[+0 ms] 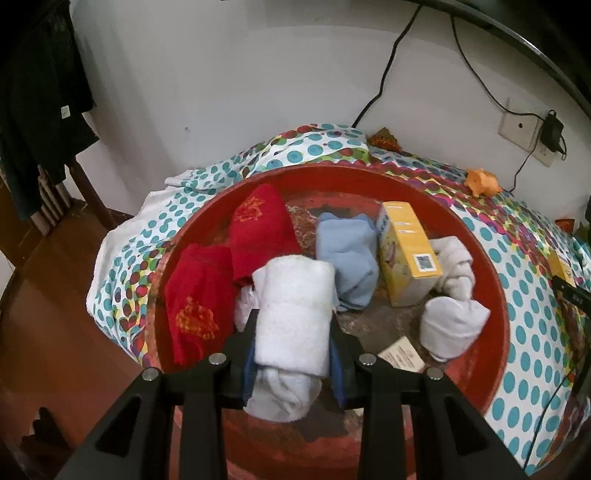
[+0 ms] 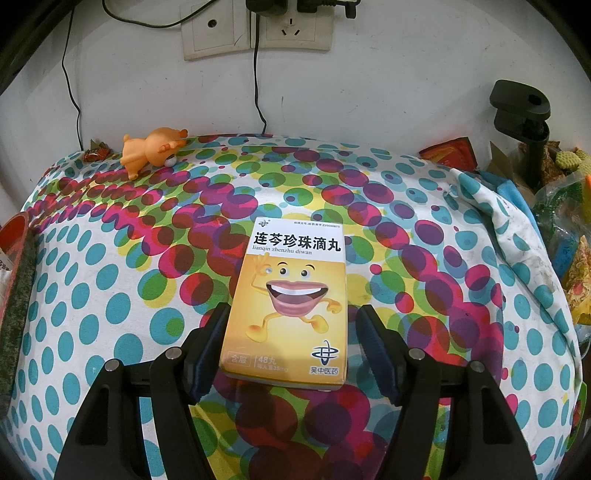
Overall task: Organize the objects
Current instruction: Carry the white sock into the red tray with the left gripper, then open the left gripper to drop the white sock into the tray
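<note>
My left gripper [image 1: 293, 321] is shut on a rolled white towel [image 1: 295, 306] and holds it over the near side of a round red basin [image 1: 495, 295]. In the basin lie two red towels [image 1: 258, 229], a light blue towel [image 1: 347, 254], a yellow box [image 1: 406, 251], two white rolled cloths [image 1: 450, 321] and a small card [image 1: 400, 356]. My right gripper [image 2: 291, 325] is open around a yellow medicine box [image 2: 291, 295] that lies flat on the dotted bedspread [image 2: 110, 295]. Its left finger is close to the box edge and its right finger stands apart.
An orange toy animal [image 2: 151, 149] lies near the wall; it also shows in the left wrist view [image 1: 482, 181]. Wall sockets [image 2: 255, 29] with cables are behind the bed. A black clamp stand [image 2: 524, 122] and bags of clutter [image 2: 565, 206] are at right. A wooden floor [image 1: 55, 295] is at left.
</note>
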Motion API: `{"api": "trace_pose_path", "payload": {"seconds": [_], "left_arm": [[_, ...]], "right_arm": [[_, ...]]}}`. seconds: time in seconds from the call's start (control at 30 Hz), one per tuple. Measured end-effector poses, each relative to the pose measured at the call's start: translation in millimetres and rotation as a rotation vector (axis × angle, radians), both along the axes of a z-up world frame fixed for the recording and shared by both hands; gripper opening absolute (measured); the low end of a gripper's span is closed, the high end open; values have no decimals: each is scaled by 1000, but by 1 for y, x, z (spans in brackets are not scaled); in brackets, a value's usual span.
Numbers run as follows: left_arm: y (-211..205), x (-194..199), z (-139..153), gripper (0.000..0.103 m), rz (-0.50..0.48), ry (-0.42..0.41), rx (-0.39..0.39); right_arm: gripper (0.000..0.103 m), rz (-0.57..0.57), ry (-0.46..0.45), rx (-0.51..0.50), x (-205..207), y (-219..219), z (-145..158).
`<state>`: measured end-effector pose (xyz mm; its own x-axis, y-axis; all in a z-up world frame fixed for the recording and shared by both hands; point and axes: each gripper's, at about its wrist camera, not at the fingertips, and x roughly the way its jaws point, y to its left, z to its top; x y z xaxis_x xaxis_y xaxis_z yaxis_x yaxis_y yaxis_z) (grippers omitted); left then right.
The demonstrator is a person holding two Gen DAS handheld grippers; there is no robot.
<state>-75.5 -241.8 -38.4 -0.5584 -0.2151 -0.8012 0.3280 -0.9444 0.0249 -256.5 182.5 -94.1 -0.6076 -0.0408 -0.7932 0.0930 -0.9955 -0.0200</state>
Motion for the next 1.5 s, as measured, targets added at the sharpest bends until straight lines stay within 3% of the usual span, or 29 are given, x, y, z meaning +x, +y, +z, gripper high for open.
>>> {"api": "trace_pose_path", "payload": {"seconds": [0.53, 0.63, 0.77, 1.17, 1.5], "left_arm": [[1, -12, -8, 41, -59, -6, -85], [7, -9, -8, 47, -67, -14, -131], [13, -5, -6, 55, -69, -4, -159], [10, 10, 3, 55, -56, 56, -44], [6, 31, 14, 55, -20, 86, -28]], "right_arm": [[66, 1, 0, -8, 0, 0, 0], [50, 15, 9, -11, 1, -1, 1], [48, 25, 12, -4, 1, -1, 1], [48, 55, 48, -28, 29, -17, 13], [48, 274, 68, -102, 68, -113, 57]]}}
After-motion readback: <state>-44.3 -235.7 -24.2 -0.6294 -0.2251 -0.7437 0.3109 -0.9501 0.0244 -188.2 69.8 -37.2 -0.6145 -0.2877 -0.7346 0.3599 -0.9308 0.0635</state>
